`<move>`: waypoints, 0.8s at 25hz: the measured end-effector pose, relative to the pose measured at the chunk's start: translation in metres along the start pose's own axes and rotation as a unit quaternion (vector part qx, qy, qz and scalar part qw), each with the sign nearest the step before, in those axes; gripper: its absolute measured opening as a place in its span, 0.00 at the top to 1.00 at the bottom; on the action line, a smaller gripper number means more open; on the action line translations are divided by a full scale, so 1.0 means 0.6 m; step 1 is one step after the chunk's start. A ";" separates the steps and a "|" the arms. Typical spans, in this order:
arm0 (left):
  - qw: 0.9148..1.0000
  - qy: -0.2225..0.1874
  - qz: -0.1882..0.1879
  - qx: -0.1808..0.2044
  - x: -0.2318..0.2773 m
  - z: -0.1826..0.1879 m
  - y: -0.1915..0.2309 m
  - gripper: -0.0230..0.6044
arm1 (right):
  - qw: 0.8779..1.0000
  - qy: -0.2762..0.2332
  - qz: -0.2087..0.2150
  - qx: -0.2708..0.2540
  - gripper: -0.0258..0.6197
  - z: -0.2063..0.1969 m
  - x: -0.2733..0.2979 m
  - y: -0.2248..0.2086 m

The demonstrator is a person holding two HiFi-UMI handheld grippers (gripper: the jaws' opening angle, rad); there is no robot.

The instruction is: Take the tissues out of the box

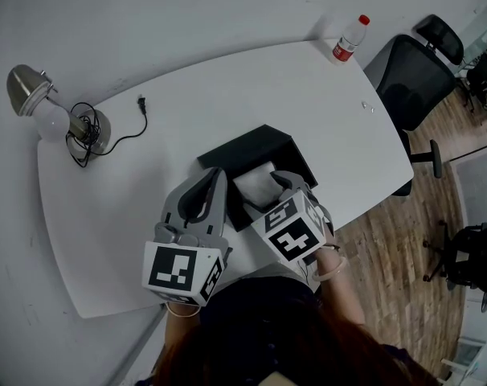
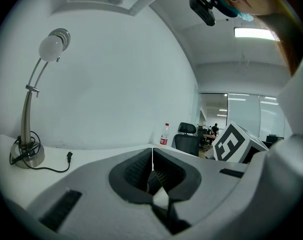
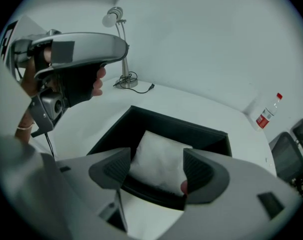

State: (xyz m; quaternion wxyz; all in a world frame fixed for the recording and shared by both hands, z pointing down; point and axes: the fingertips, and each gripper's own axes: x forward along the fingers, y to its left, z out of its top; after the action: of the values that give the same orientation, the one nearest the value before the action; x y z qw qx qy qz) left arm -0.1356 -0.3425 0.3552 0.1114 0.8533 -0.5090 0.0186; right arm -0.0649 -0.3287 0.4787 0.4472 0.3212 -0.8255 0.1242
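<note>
A black open box (image 1: 259, 147) stands in the middle of the white table (image 1: 187, 119), and a white pack of tissues (image 1: 258, 185) lies in its near end. In the right gripper view the tissues (image 3: 160, 151) fill the box (image 3: 176, 125) just below my right gripper (image 3: 156, 160), whose jaws stand wide open on either side of the pack, with the pads not pressing on it. My right gripper (image 1: 290, 182) hangs over the box's near right part. My left gripper (image 1: 218, 175) is at the box's left side; its jaws (image 2: 152, 156) are shut with nothing between them.
A desk lamp (image 1: 42, 107) with a loose cable and plug stands at the table's far left. A plastic bottle (image 1: 349, 39) with a red cap is at the far right corner. A black office chair (image 1: 412, 79) is beyond the right edge, over the wooden floor.
</note>
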 end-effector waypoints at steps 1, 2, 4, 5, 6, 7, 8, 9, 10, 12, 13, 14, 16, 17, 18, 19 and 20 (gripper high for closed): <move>1.000 0.001 -0.001 -0.001 0.003 -0.001 0.001 0.92 | 1.000 0.007 0.002 0.003 0.49 -0.001 0.003 0.000; 1.000 0.001 -0.003 -0.002 0.005 -0.002 0.001 0.92 | 1.000 0.015 0.004 0.006 0.49 -0.003 0.005 -0.001; 1.000 0.002 -0.005 -0.004 0.009 -0.004 0.002 0.92 | 0.999 0.034 0.010 0.009 0.49 -0.007 0.009 0.000; 1.000 0.003 -0.006 -0.005 0.011 -0.005 0.002 0.92 | 0.999 0.044 0.012 0.011 0.49 -0.009 0.011 0.000; 1.000 0.003 -0.006 -0.006 0.013 -0.005 0.003 0.92 | 0.998 0.053 0.013 0.012 0.49 -0.011 0.013 0.000; 1.000 0.003 -0.007 -0.007 0.015 -0.005 0.004 0.92 | 0.998 0.061 0.014 0.013 0.49 -0.012 0.015 -0.001; 1.000 0.002 -0.007 -0.008 0.017 -0.005 0.005 0.92 | 0.997 0.068 0.015 0.014 0.48 -0.014 0.017 -0.001; 1.000 0.002 -0.007 -0.009 0.018 -0.005 0.006 0.92 | 0.997 0.075 0.015 0.015 0.48 -0.015 0.019 -0.002; 1.000 0.002 -0.008 -0.009 0.019 -0.005 0.008 0.92 | 0.996 0.081 0.015 0.015 0.48 -0.016 0.021 -0.002; 1.000 0.003 -0.008 -0.010 0.021 -0.006 0.010 0.92 | 0.996 0.091 0.014 0.015 0.48 -0.018 0.025 -0.003; 1.000 0.003 -0.008 -0.011 0.022 -0.006 0.011 0.92 | 0.995 0.096 0.011 0.015 0.48 -0.020 0.026 -0.004; 1.000 0.003 -0.008 -0.011 0.022 -0.006 0.011 0.92 | 0.995 0.100 0.007 0.016 0.48 -0.021 0.027 -0.006; 1.000 0.003 -0.007 -0.011 0.023 -0.006 0.014 0.92 | 0.994 0.107 -0.005 0.016 0.48 -0.024 0.029 -0.011; 1.000 0.003 -0.005 -0.012 0.022 -0.006 0.018 0.92 | 0.994 0.111 -0.010 0.015 0.48 -0.025 0.030 -0.013; 1.000 0.002 -0.003 -0.013 0.021 -0.006 0.022 0.92 | 0.993 0.113 -0.014 0.014 0.48 -0.025 0.032 -0.014; 1.000 0.002 -0.001 -0.014 0.020 -0.006 0.026 0.92 | 0.993 0.116 -0.015 0.011 0.49 -0.026 0.033 -0.014; 1.000 0.002 0.001 -0.015 0.020 -0.006 0.028 0.92 | 0.993 0.117 -0.016 0.008 0.49 -0.026 0.033 -0.014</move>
State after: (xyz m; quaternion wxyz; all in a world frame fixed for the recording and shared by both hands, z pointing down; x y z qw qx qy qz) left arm -0.1446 -0.3597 0.3634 0.1251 0.8510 -0.5100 0.0127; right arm -0.0573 -0.3359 0.5031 0.5403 0.3210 -0.7612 0.1602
